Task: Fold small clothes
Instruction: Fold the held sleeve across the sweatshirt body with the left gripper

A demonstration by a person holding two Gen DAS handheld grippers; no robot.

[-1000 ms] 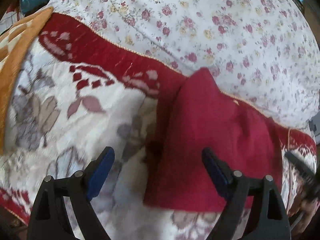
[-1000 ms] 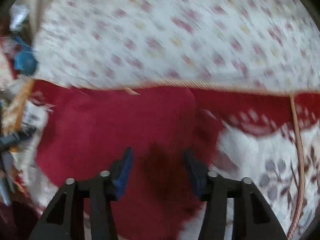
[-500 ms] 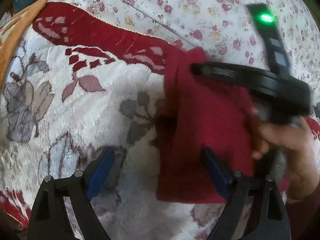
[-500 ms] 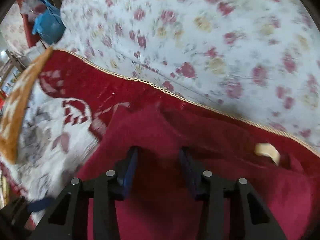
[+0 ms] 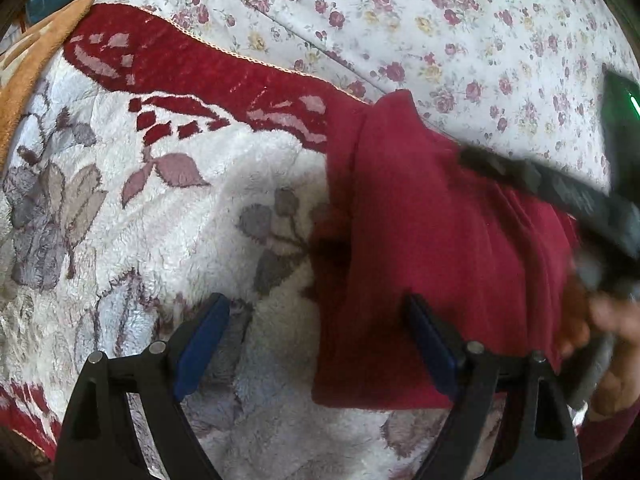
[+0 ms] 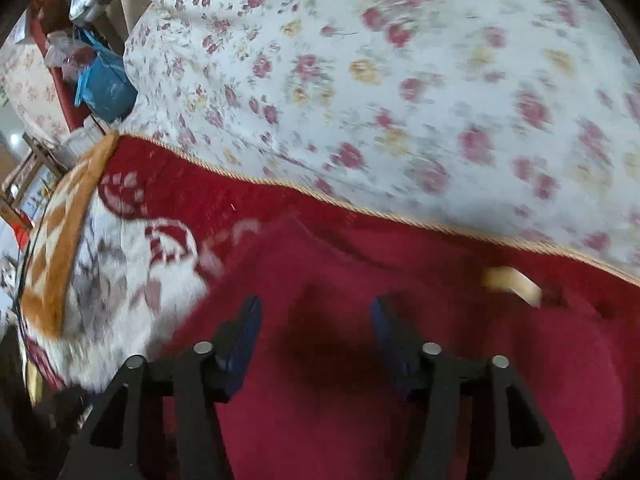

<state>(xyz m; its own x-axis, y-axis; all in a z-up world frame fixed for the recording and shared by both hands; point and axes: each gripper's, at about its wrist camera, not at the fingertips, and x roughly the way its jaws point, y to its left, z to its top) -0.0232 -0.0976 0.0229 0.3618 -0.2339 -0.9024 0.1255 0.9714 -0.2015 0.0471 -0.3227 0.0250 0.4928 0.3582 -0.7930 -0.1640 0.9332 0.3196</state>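
A dark red garment (image 5: 432,216) lies folded on a fleece blanket (image 5: 168,216) with red and grey leaf patterns. My left gripper (image 5: 314,304) hangs open and wide just above it. The garment's left edge runs between its fingers, and its right finger (image 5: 428,332) is over the red cloth. In the right wrist view my right gripper (image 6: 316,304) is low over the same red garment (image 6: 440,360), its jaws opening, with cloth under the gap and neither pad pressing on it. A cream label (image 6: 512,280) shows on the cloth. The right gripper's blurred body (image 5: 560,192) and the hand (image 5: 612,340) holding it cross the garment's right side.
A white sheet with small flowers (image 5: 440,20) covers the bed beyond the blanket's corded edge. An orange patterned cloth (image 5: 28,76) lies at the far left. A blue bag (image 6: 104,84) and clutter stand off the bed's far left corner.
The right gripper swept in over the red garment, its jaws narrowing and then widening, and now sits further right in the left wrist view. The left gripper sank slightly and stayed open.
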